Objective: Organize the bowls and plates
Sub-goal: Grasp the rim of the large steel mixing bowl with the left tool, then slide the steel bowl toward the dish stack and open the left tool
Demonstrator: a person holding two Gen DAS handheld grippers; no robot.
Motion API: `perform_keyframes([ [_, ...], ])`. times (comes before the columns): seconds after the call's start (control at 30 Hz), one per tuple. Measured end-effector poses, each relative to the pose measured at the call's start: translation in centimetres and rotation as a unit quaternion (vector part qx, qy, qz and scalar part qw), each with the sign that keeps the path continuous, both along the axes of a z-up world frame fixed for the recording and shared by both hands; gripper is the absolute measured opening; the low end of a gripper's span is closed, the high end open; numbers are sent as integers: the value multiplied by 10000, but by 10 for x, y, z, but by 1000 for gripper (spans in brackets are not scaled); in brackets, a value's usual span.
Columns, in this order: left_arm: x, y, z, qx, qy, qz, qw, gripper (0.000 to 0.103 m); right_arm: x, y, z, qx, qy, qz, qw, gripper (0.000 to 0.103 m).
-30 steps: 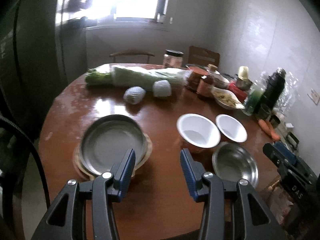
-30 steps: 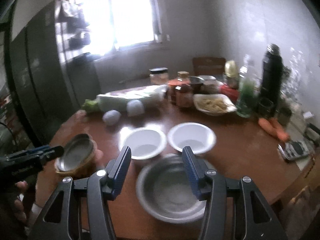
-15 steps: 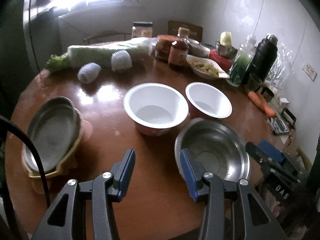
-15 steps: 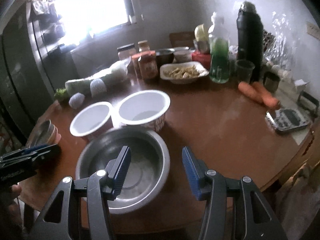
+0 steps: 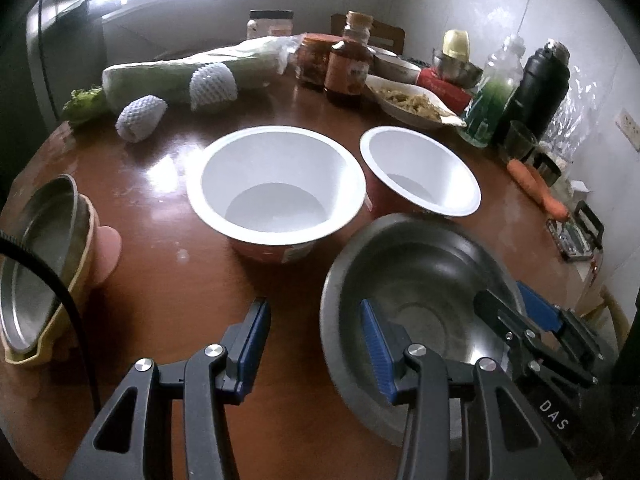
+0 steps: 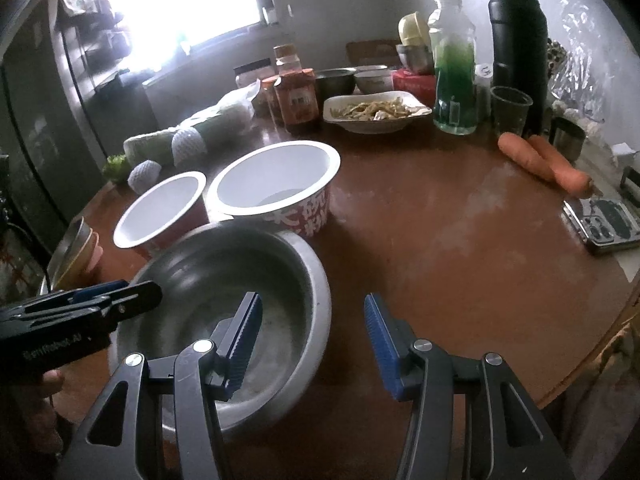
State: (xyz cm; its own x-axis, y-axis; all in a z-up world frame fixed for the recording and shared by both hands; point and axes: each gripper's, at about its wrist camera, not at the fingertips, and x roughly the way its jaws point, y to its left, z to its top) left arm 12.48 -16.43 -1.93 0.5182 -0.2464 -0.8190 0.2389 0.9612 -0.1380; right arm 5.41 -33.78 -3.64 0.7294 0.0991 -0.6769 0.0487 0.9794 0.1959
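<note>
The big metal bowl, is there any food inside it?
No, the steel bowl shows only its bare shiny inside, with the right gripper open over its rim.

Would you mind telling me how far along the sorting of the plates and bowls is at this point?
Done: a metal plate already sits nested on a yellowish dish at the table's left edge. In hand: nothing yet; the left claw and right claw are both open, closing in on the steel bowl from either side. Left: that steel bowl and the two white paper bowls are unstacked, standing separately.
</note>
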Motion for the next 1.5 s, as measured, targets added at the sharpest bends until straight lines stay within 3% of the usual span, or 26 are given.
perform_keyframes([
  [0.33, 4, -10, -12, 2, 89, -153, 9998, 46, 3, 5, -6, -142, -57, 140, 9998, 25],
  [0.47, 1, -14, -13, -54, 136, -304, 9994, 32, 3, 9, -6, -137, -50, 190, 9997, 22],
  [0.7, -6, -9, -7, -25, 29, -299, 9995, 32, 2, 14, -4, -219, 35, 253, 9994, 21],
  [1.07, -33, 34, 10, 33, -104, 38, 9999, 32, -15, 54, 12, -296, -97, 732, 9968, 21],
  [1.5, -43, 70, -2, 0, 11, 296, 9996, 32, -22, 96, 9, -432, -5, 1117, 9928, 23],
])
